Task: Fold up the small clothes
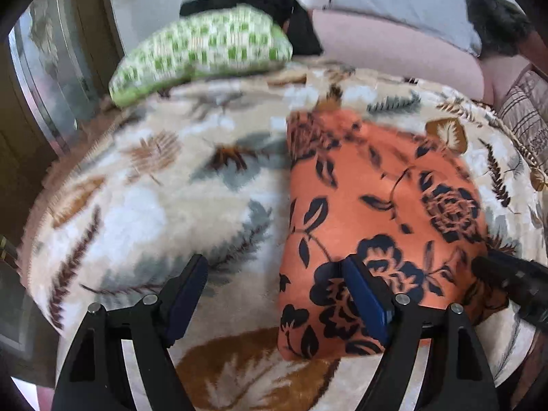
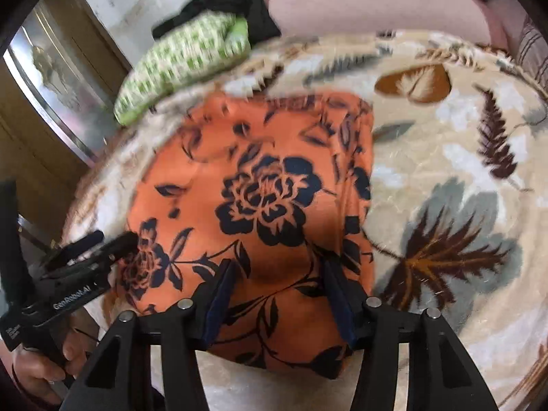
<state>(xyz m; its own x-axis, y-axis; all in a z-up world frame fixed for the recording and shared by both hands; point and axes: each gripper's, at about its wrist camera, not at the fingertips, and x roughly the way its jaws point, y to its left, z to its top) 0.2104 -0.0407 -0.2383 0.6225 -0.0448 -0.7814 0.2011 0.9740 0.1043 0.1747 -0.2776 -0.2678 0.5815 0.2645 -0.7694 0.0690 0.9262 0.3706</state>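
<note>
Here, the orange floral cloth (image 2: 267, 205) lies folded; black roses uppermost.

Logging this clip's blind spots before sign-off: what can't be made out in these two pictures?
- Orange floral-print folded garment: its near edge, right wrist view, hidden behind the right hand-held gripper.
- Green-and-white checked cushion: pattern smeared by motion blur, both views.
- Black cloth heap: what it is, left wrist view, partly behind the cushion.
- Left hand-held gripper: whether its open fingers touch the garment.
</note>
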